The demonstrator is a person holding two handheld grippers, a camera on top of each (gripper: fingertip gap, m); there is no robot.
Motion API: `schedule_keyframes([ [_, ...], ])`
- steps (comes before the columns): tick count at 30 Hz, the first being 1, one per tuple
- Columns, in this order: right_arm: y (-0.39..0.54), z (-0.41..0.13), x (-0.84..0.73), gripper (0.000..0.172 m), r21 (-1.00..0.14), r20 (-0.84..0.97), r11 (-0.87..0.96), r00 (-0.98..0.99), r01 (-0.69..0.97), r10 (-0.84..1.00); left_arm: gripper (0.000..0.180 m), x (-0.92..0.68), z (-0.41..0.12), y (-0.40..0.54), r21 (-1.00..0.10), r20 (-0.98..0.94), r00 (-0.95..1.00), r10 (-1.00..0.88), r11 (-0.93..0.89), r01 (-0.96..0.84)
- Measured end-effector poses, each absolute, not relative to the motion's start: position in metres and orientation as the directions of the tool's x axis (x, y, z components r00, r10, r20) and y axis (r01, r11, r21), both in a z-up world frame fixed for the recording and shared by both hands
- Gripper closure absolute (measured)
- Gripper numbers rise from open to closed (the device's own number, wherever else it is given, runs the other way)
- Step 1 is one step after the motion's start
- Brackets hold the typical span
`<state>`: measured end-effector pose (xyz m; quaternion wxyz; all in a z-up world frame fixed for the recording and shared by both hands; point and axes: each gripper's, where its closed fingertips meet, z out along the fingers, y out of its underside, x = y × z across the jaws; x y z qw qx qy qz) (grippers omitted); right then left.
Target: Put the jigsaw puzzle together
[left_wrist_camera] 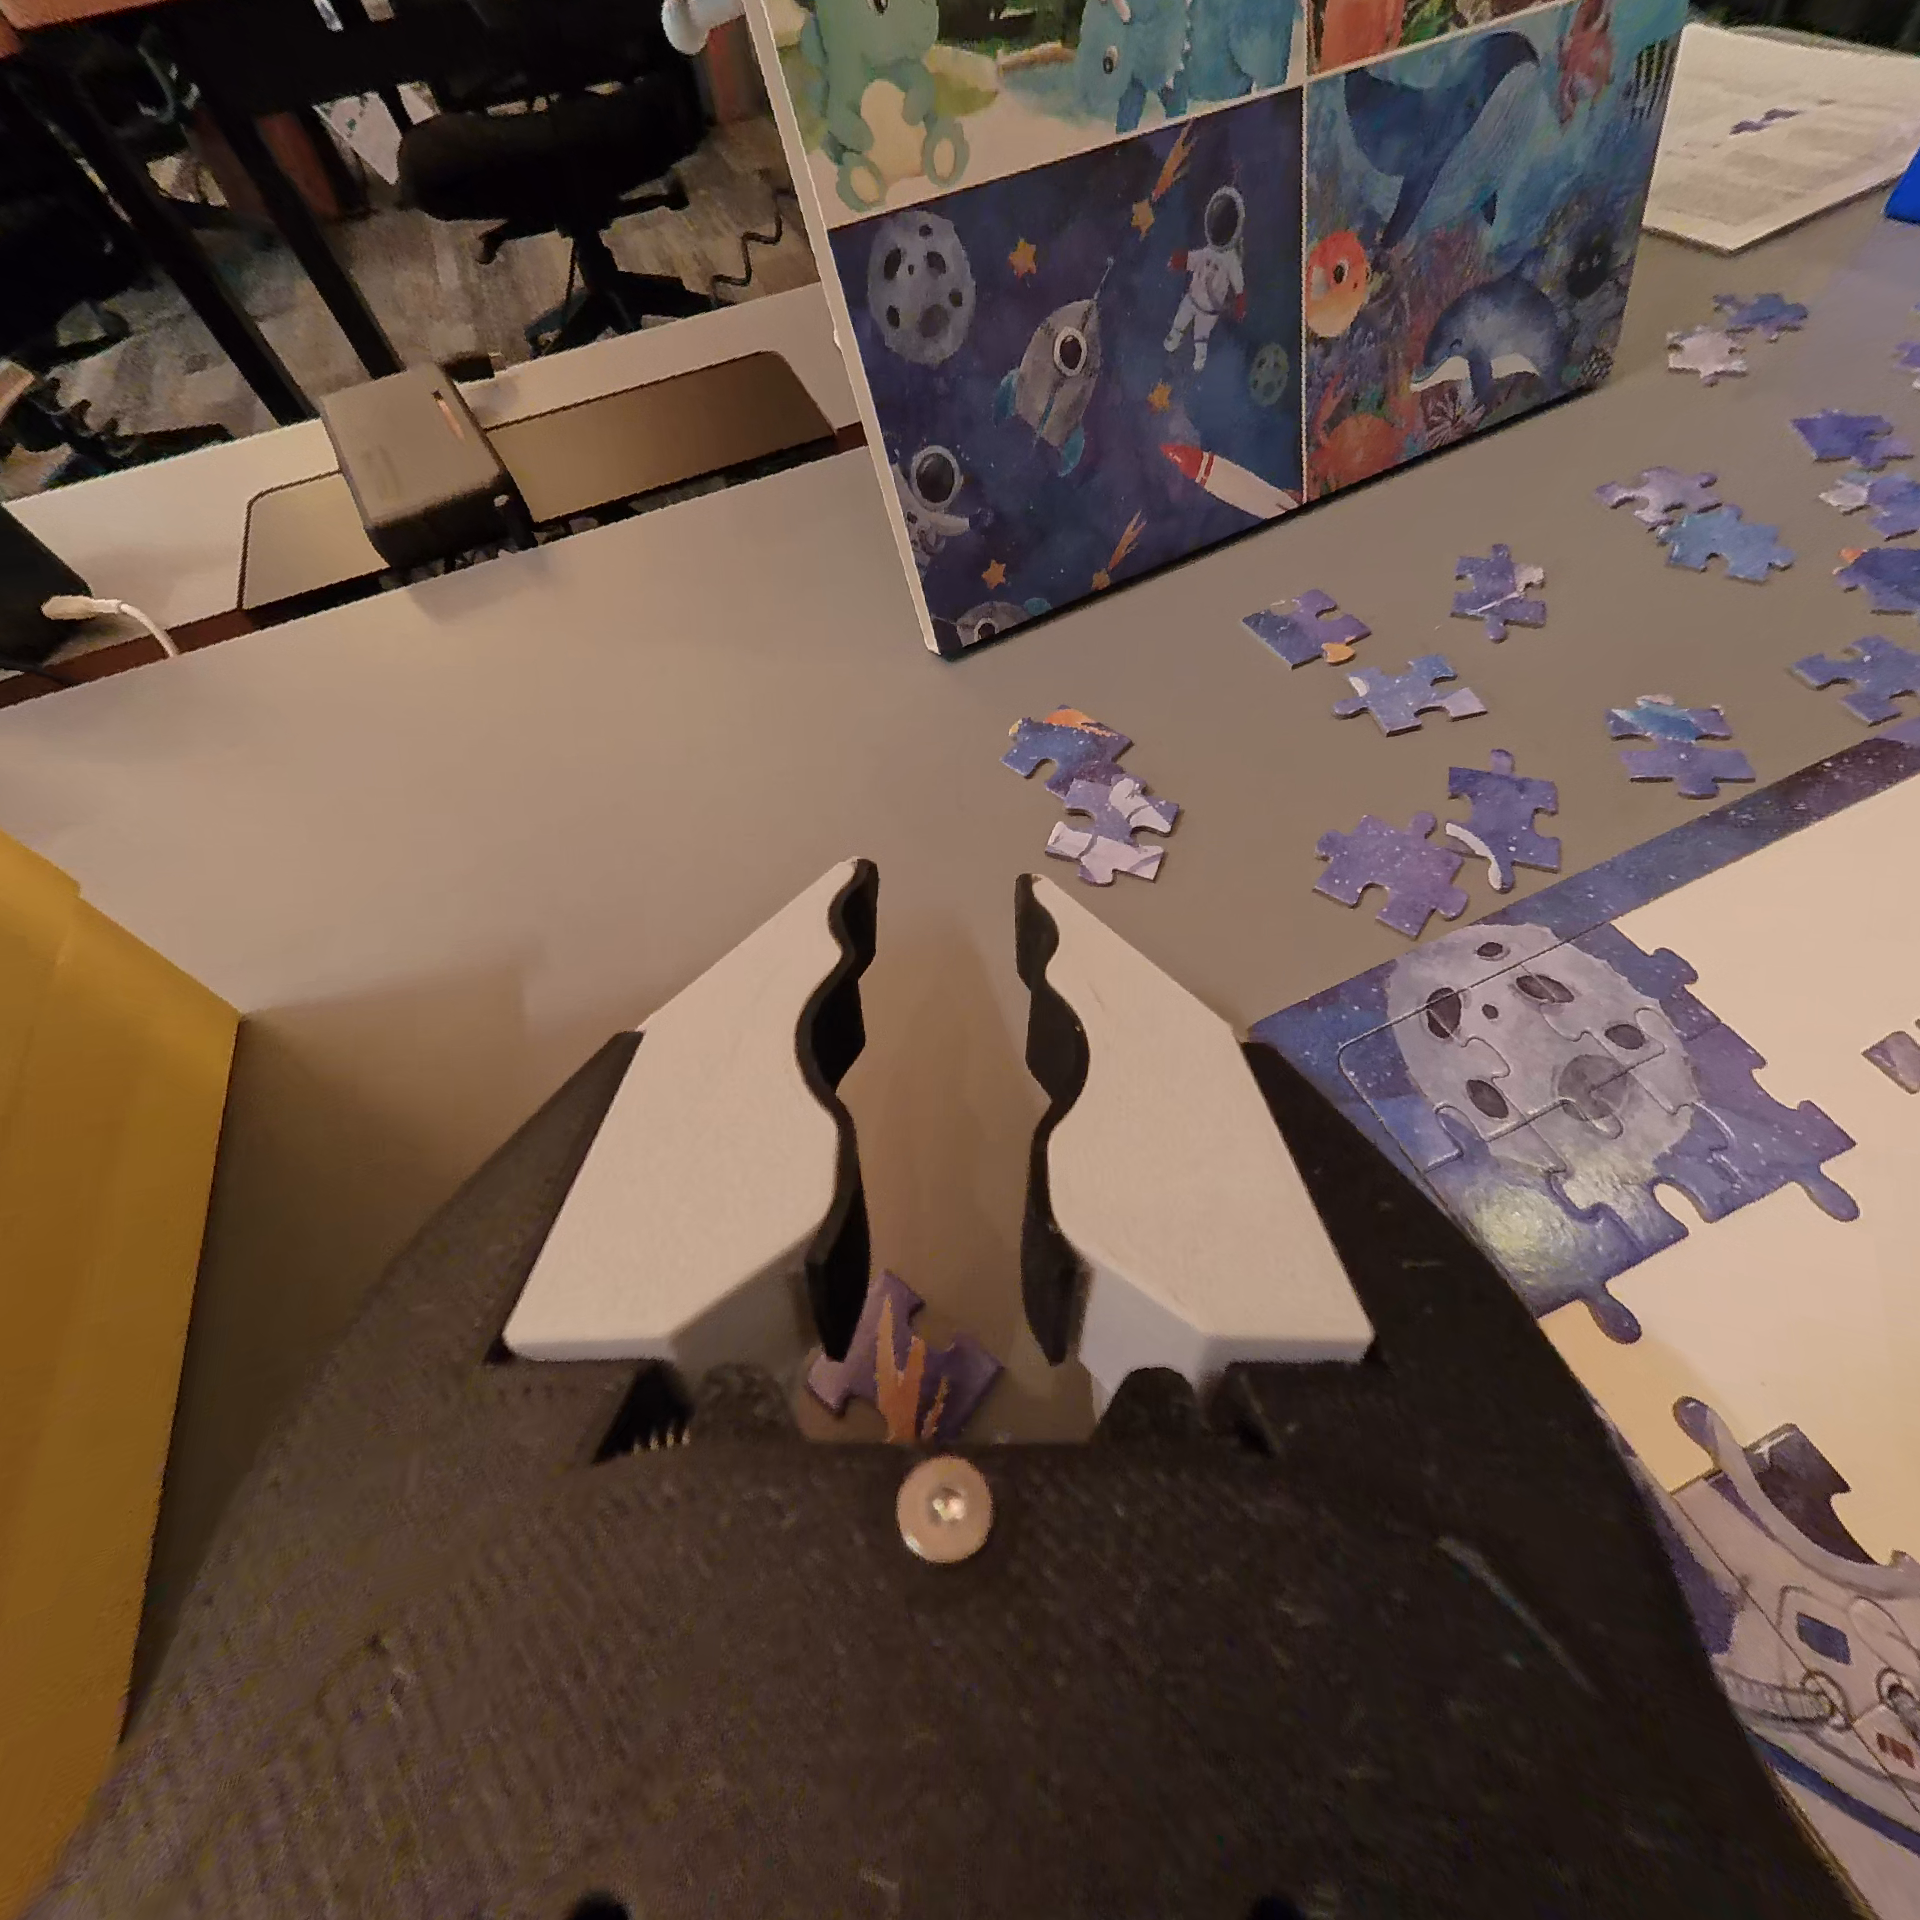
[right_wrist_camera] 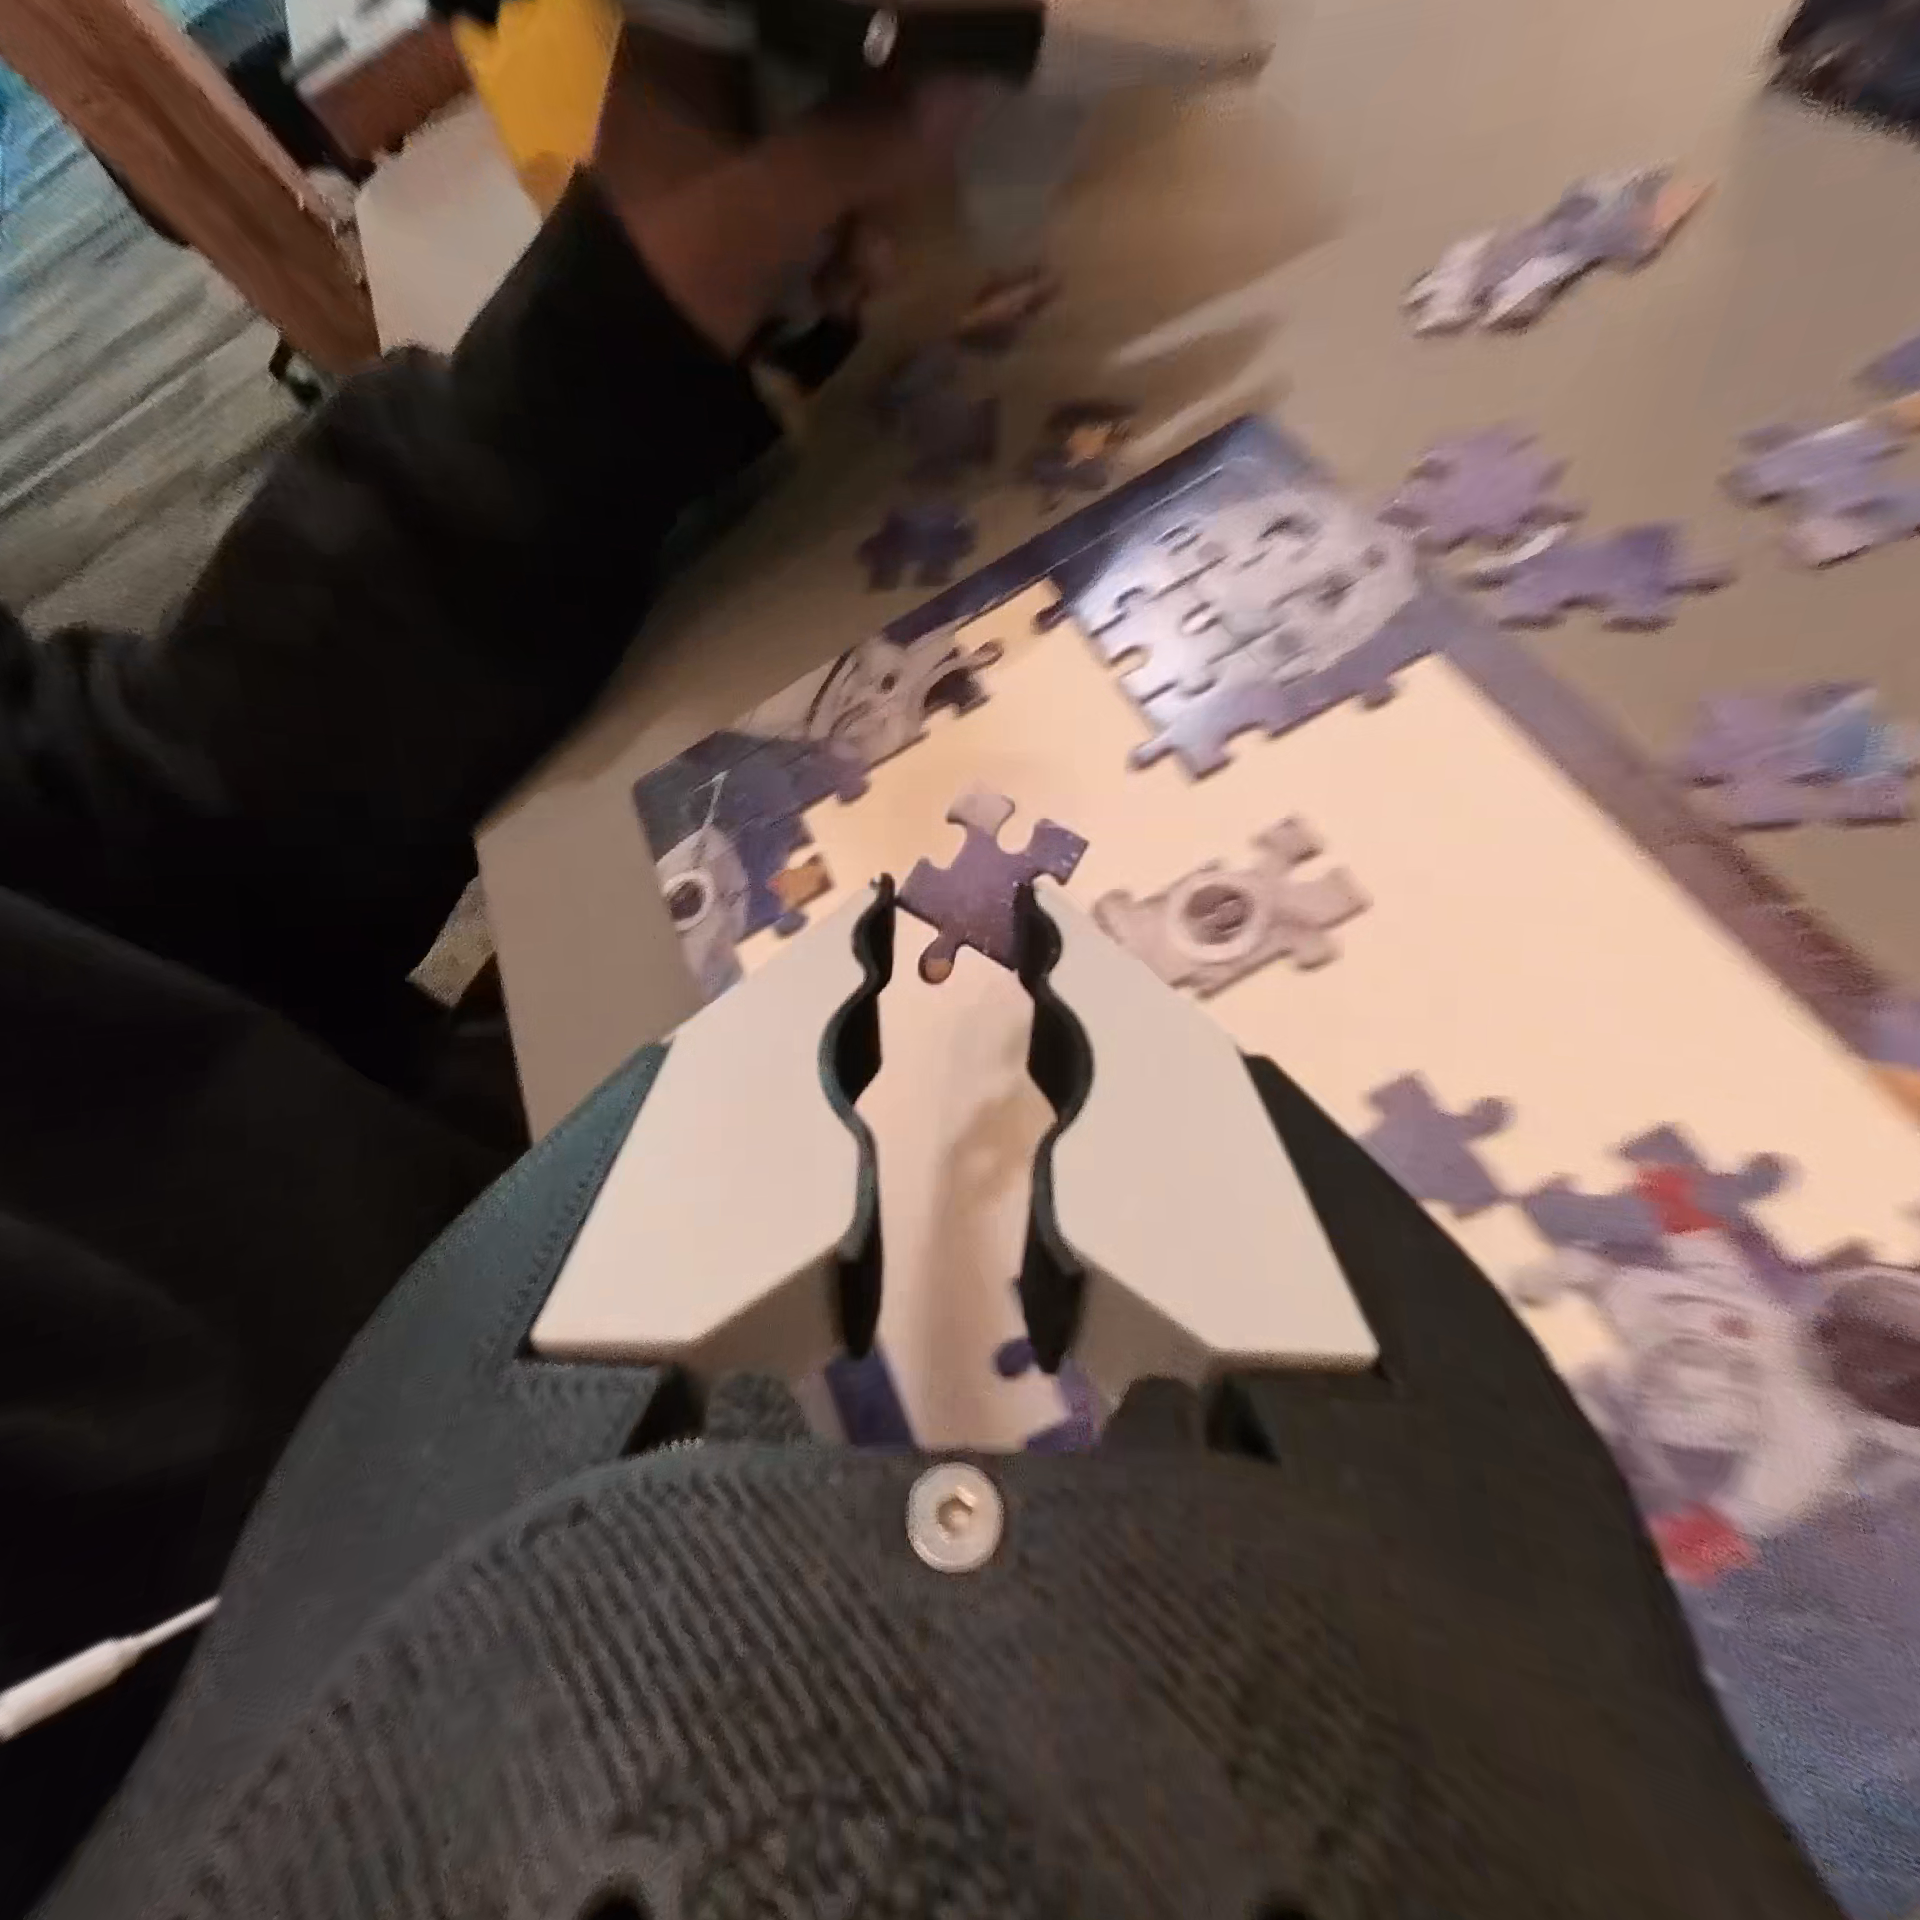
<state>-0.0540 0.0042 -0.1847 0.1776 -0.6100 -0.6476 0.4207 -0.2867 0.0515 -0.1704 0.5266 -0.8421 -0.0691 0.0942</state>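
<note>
Right gripper (right_wrist_camera: 956, 909) nearest the lens: fingertips clamped on a purple puzzle piece (right_wrist_camera: 987, 883), held over the bare cream middle of the puzzle tray (right_wrist_camera: 1455, 831). Tray partly filled: moon corner and edge patches joined, the centre open, many loose pieces (left_wrist_camera: 1392, 868) on the grey table (left_wrist_camera: 520, 790) beside it. Left gripper (left_wrist_camera: 945, 878): jaws apart, nothing between the tips, over the table left of the tray.
</note>
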Motion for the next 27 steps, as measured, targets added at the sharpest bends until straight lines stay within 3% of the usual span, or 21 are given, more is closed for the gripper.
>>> schedule_keyframes([
  [5,-0.021,-0.217,-0.05,0.15,-0.688,-0.205,-0.024,-0.163,0.726,0.965,0.155,-0.285,-0.169,0.052,-0.902,-0.087,0.974,0.212,-0.431,0.013],
  [12,-0.022,-0.207,-0.048,0.141,-0.715,-0.154,0.009,-0.17,0.699,0.973,0.155,-0.286,-0.167,0.051,-0.906,-0.081,0.973,0.216,-0.422,0.018],
  [27,-0.035,-0.219,-0.039,0.136,-0.717,-0.229,0.018,-0.26,0.697,0.938,0.155,-0.286,-0.167,0.051,-0.908,-0.079,0.973,0.215,-0.42,0.019],
])
